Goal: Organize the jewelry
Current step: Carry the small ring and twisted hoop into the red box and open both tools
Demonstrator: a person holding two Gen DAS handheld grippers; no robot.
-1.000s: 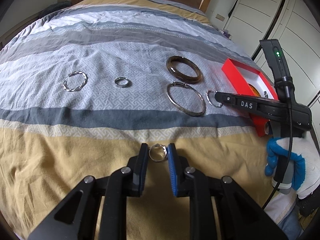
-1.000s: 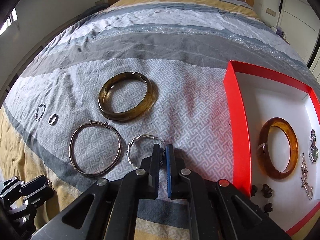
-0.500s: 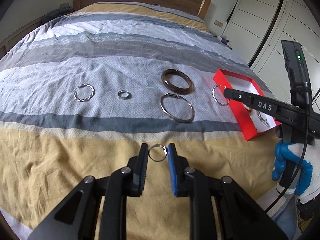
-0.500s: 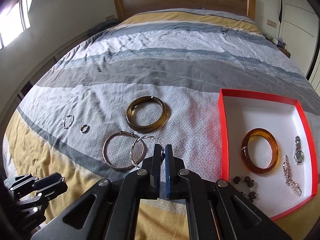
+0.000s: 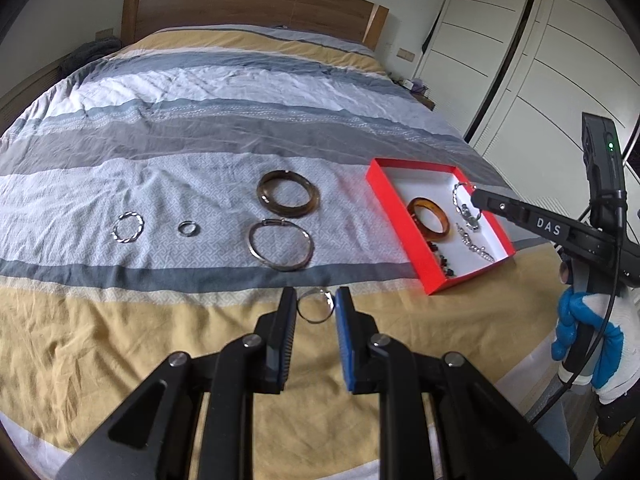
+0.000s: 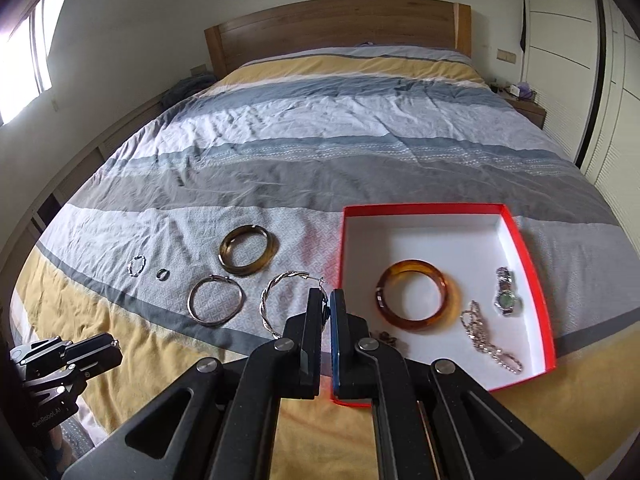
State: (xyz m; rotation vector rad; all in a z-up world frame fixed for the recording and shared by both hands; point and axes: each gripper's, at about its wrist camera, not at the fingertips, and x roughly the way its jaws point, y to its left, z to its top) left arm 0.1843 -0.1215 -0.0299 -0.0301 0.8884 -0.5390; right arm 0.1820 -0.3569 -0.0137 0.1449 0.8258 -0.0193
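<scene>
My left gripper (image 5: pixel 315 309) is shut on a small silver ring (image 5: pixel 315 309), held above the yellow stripe of the bed. My right gripper (image 6: pixel 328 304) is shut on a twisted silver hoop earring (image 6: pixel 276 304) and holds it in the air over the red box (image 6: pixel 536 280); in the left wrist view the hoop (image 5: pixel 460 194) hangs above the box (image 5: pixel 400 224). On the bedspread lie a dark brown bangle (image 5: pixel 288 199), a thin silver bangle (image 5: pixel 280 245), a small ring (image 5: pixel 187 228) and another twisted hoop (image 5: pixel 128 227).
The red box holds an amber bangle (image 6: pixel 412 296), a watch (image 6: pixel 506 292), a silver chain (image 6: pixel 488 340) and dark beads (image 5: pixel 440 258). A wooden headboard (image 6: pixel 340 28) is at the far end. White wardrobe doors (image 5: pixel 520 60) stand on the right.
My right gripper has lifted the twisted hoop off the bedspread and carried it right, over the red box. Both grippers have risen and pulled back. The left still holds the small ring.
</scene>
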